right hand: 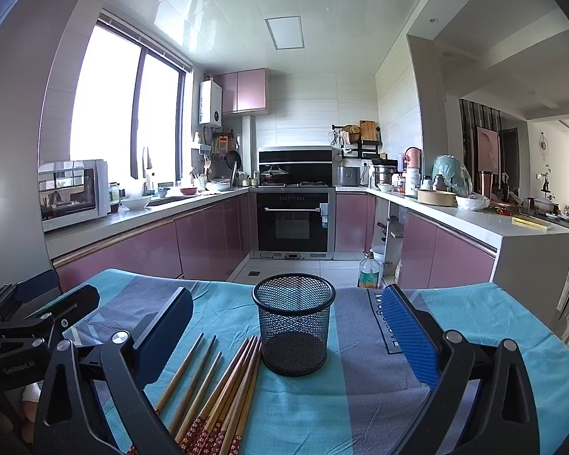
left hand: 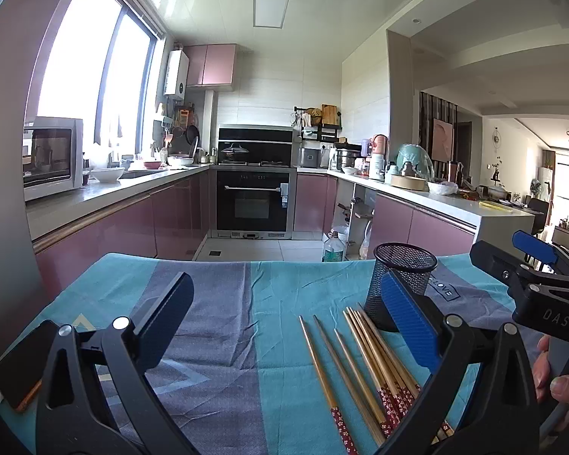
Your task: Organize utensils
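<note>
We are at the very start of the job — nothing is picked up yet; the chopsticks (right hand: 223, 386) lie loose on the cloth-covered surface (right hand: 360, 398), most bunched together with their tips touching the foot of the cup (right hand: 294, 322), a few fanned out to the left. The cup, a black mesh one, stands upright and empty. Our left gripper (left hand: 284, 326) hangs above the cloth with its fingers spread wide, holding nothing; the chopsticks lie just inside its right finger (left hand: 409, 326). Our right gripper (right hand: 284, 333) is likewise spread and empty, the cup framed between its fingers, the chopsticks near the left one. A phone (left hand: 19, 364) rests at the cloth's left edge, well apart from it all. The next move, as we judge it, calls for lowering one gripper onto the bunch and closing across the shafts — thin, round sticks roll readily; then tilting them upright and dropping them into the cup without tipping it.
</note>
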The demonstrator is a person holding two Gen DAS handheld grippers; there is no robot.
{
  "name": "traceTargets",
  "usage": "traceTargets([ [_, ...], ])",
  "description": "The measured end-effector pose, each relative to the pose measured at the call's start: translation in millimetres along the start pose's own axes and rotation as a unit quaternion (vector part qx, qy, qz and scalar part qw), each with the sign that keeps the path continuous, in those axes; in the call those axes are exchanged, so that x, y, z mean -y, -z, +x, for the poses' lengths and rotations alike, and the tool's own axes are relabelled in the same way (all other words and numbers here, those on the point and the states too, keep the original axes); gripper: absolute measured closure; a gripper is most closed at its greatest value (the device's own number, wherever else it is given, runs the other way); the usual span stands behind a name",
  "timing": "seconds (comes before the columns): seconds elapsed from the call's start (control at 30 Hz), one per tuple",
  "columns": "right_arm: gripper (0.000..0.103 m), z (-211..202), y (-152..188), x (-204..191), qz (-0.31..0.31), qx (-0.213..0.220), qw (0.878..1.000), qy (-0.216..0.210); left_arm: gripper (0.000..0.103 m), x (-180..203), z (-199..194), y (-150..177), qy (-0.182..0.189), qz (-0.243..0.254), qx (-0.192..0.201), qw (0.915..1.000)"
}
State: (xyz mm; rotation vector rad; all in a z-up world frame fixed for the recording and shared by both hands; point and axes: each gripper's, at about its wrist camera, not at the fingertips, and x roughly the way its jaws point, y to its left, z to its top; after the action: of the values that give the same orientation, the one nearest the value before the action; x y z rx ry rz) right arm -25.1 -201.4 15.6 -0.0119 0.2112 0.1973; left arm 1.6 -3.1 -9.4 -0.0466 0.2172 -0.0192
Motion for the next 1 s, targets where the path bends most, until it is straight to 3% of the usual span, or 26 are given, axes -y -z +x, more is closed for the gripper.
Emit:
traceTargets([
  [0.17,0.007,1,1,-1,0.000,-0.008,1.000,-0.004,0.006,-3,4,1,0.000,0.004,-0.012,0.9999],
  [0.33,0.007,10,5,0,0.003,-0.035,0.999,-0.022,0.006,-3,17,2,-0.010,0.019,-0.047,0.9987],
  [0.6,0.007,46,25,-7,-0.014,-0.152,0.987,-0.052,0.006,-1,61,19,-0.002,0.054,-0.158,0.9860],
  [0.73,0.022,66,42,-13,-0.025,-0.220,0.973,-0.066,0.013,-1,85,30,0.009,0.069,-0.210,0.9752],
  [1.0,0.048,90,65,-13,-0.018,-0.301,0.949,-0.089,0.024,7,121,49,0.042,0.076,-0.276,0.9573],
])
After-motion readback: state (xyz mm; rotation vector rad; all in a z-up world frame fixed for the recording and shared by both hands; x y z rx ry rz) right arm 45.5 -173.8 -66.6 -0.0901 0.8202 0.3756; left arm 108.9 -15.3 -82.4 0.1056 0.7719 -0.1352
